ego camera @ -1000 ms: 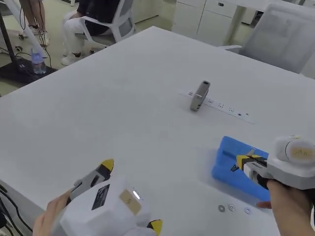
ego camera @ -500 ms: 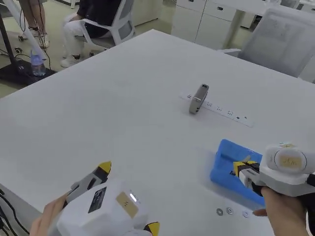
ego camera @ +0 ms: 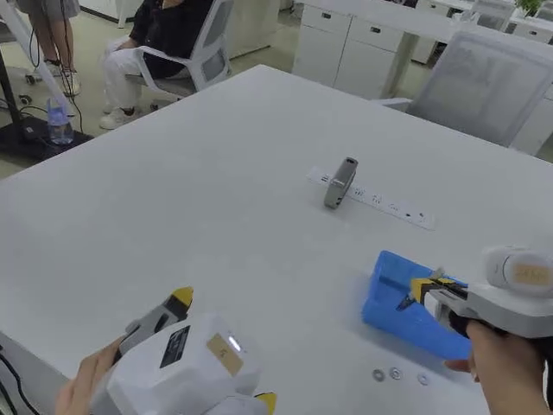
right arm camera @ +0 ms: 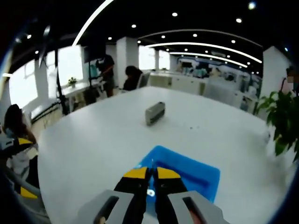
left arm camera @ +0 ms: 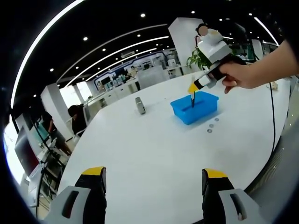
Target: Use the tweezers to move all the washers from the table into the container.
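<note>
A blue container stands near the table's right front, also seen in the left gripper view and the right gripper view. Three small washers lie in a row on the table just in front of it. My right gripper is shut on thin metal tweezers, whose tips point down into the container. My left gripper stands open and holds nothing, low at the table's front left, far from the container.
A grey block stands on a white power strip at the table's middle back. Office chairs and a seated person are beyond the far edges. A broad bare tabletop lies between the grippers.
The head camera has shifted, so the whole scene sits a little lower and further left. My right gripper stays over the container with the tweezers. The three washers have not moved.
</note>
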Available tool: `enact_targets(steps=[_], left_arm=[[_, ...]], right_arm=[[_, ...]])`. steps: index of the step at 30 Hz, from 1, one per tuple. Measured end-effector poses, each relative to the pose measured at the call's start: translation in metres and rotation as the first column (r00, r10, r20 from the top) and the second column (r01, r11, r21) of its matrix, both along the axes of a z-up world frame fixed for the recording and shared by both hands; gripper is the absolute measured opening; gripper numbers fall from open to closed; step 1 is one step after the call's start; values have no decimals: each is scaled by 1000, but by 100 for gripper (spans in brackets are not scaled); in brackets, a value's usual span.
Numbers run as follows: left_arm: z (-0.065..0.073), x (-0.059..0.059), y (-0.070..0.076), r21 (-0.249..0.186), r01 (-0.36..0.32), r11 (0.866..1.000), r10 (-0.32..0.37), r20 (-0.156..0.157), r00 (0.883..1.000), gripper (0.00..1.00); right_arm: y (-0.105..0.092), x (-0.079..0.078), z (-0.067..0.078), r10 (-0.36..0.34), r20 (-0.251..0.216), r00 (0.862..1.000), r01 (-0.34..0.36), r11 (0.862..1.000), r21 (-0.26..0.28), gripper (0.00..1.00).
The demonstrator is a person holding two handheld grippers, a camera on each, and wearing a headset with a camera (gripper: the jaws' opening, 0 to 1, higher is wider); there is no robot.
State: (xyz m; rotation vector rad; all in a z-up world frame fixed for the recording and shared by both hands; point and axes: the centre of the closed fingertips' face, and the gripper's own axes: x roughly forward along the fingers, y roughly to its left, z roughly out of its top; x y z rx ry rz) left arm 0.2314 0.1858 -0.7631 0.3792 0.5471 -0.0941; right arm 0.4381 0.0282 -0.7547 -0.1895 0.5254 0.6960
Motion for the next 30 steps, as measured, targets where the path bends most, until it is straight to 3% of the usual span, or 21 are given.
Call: enact_targets(steps=[6, 13, 21, 30], left_arm=[[1, 0, 0, -3, 0, 1000, 0, 6, 1000, 86], [1, 0, 1, -3, -3, 1000, 3, 6, 1000, 86], [1, 0, 0, 0, 3, 1000, -3, 3, 1000, 86], [-1, 0, -1, 4, 6, 1000, -6, -5, 1000, 86]], right_arm=[[-3, -15, 24, -1, 18, 1000, 0, 998, 57, 1], [-6, -45, 37, 24, 45, 999, -27, 998, 61, 1], [-8, -68, 23, 43, 19, 999, -44, 998, 48, 1], [-9, -79, -8, 42, -43, 998, -41, 999, 16, 1]])
